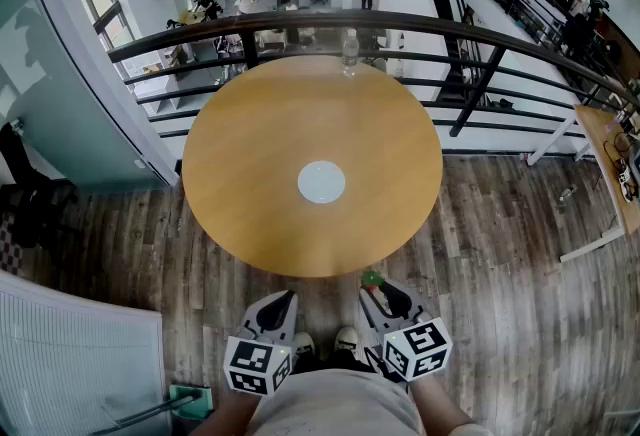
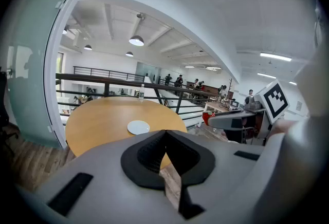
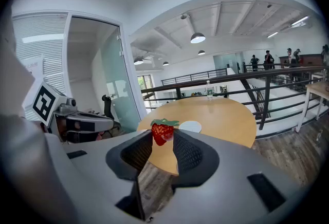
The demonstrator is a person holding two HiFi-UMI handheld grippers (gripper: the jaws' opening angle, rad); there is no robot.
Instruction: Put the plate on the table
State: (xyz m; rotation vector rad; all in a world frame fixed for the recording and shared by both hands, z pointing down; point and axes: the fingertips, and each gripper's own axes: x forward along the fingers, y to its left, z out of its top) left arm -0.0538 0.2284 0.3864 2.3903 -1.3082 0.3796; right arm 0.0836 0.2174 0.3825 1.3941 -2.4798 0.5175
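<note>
Round wooden bench (image 1: 250, 174) is carrying the white plate (image 1: 321, 181) near its centre and a bottle (image 1: 349, 52) at twelve o'clock. At six o'clock I am holding my left claw (image 2: 165, 134) pressed together, my right claw (image 3: 163, 138) pinching a strawberry (image 3: 161, 129).

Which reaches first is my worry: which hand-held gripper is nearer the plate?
Right, slightly. The right hand-held gripper, gripping a strawberry, is near-right of the plate at the table's edge; the left hand-held gripper is near-left, farther back.
</note>
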